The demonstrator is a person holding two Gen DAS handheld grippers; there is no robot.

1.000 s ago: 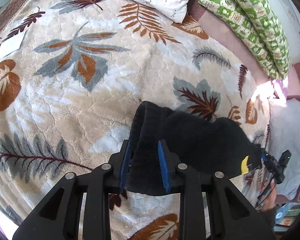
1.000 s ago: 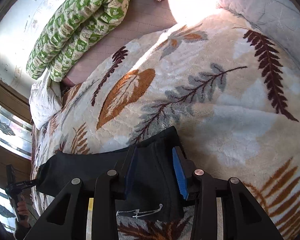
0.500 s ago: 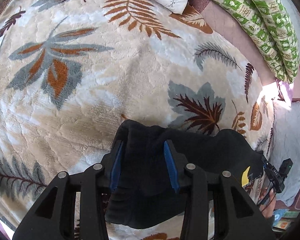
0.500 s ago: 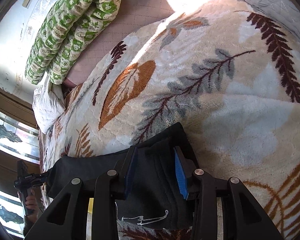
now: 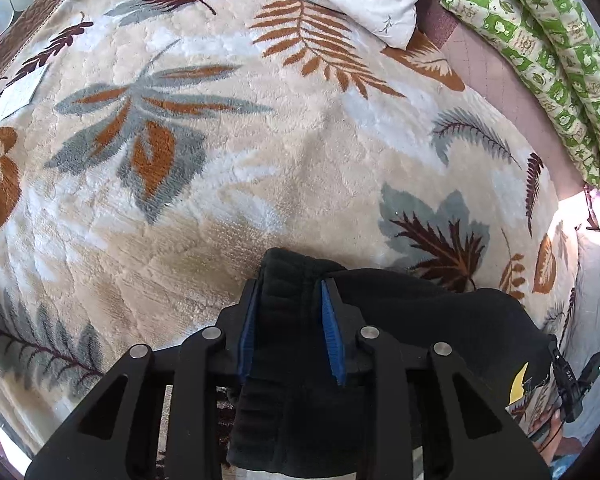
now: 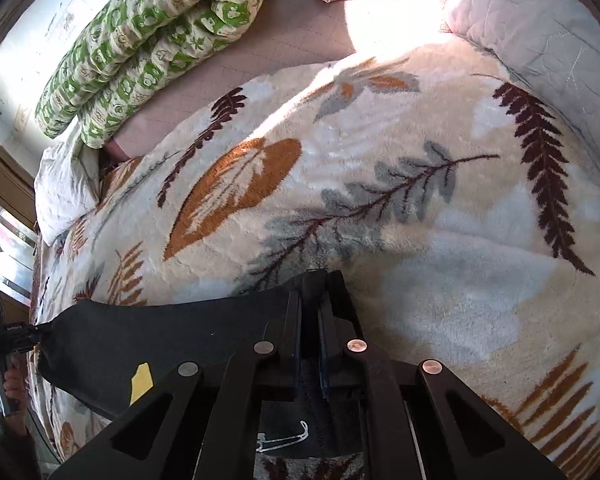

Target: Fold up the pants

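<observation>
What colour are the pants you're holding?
Black pants, with a small yellow patch; clearest in the right wrist view.

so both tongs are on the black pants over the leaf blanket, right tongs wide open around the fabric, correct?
Not quite. In the right wrist view the right tongs are shut on the black pants, pads pinching the fabric. The left tongs are also on the pants, over the leaf blanket.

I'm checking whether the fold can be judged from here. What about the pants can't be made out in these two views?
- Left wrist view: the pants run under the left gripper; its black frame hides the lower cloth.
- Right wrist view: the right gripper covers the grasped edge.
- Legs and waistband: indistinguishable in the dark cloth.
</observation>
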